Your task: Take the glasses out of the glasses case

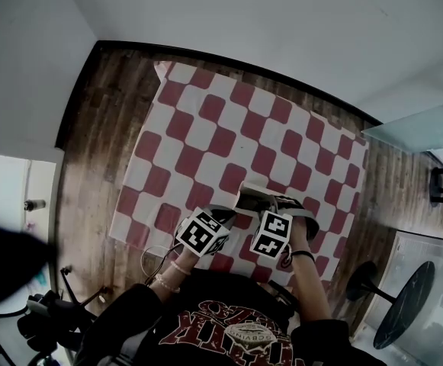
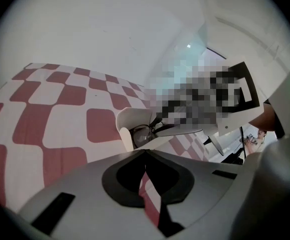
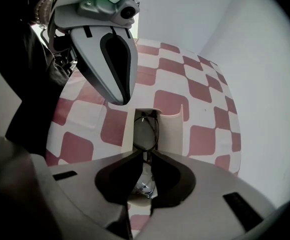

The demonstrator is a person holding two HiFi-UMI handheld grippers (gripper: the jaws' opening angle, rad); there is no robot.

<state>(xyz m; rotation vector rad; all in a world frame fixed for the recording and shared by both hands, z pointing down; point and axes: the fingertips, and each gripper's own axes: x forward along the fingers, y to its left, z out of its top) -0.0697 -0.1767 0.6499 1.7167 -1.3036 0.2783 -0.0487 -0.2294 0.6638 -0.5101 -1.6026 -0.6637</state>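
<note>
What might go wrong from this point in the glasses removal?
The right claw pinches only the thin rim of the black-framed glasses; they may twist or slip. The left claw is shut beside the open white glasses case, not holding it, so it may lift too.

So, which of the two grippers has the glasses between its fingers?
The right gripper: its fingers pinch the glasses lying in the open case. The left gripper is shut on nothing.

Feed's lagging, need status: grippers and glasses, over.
Left gripper shut, empty. Right gripper shut on black-framed glasses, lying in open white glasses case. Nothing blocking.
</note>
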